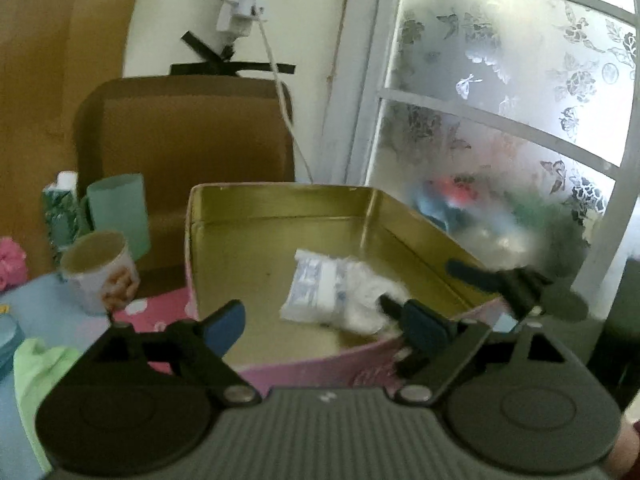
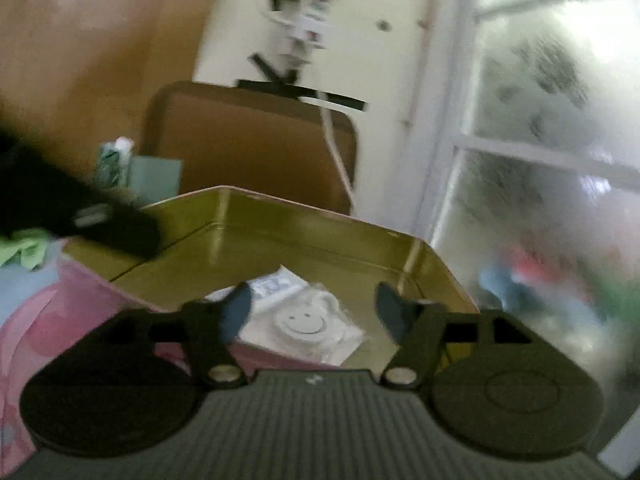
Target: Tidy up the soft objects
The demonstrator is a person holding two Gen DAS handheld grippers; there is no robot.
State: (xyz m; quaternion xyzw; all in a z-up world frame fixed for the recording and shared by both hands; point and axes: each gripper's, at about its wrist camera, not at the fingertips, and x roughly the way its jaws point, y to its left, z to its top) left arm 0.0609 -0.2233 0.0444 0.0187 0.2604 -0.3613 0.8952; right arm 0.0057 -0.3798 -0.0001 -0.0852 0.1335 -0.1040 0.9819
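A pink tin with a gold inside [image 1: 280,216] [image 2: 328,240] stands open in front of both grippers. In it lie a clear packet with blue print [image 1: 312,288] [image 2: 276,284] and a white soft packet [image 1: 364,300] with a smiley face [image 2: 306,324]. My left gripper [image 1: 320,320] is open and empty over the tin's near wall. My right gripper [image 2: 312,308] is open and empty just above the smiley packet; its fingers [image 1: 472,272] show at the tin's right rim in the left wrist view. The left gripper's body [image 2: 80,208] shows dark at the left in the right wrist view.
A paper cup [image 1: 100,268], a green cup [image 1: 116,208] and a patterned bottle [image 1: 60,208] stand left of the tin. A green cloth [image 1: 40,368] and a pink fluffy thing [image 1: 10,260] lie at the left. A brown chair back [image 1: 184,136] and a frosted window [image 1: 500,120] are behind.
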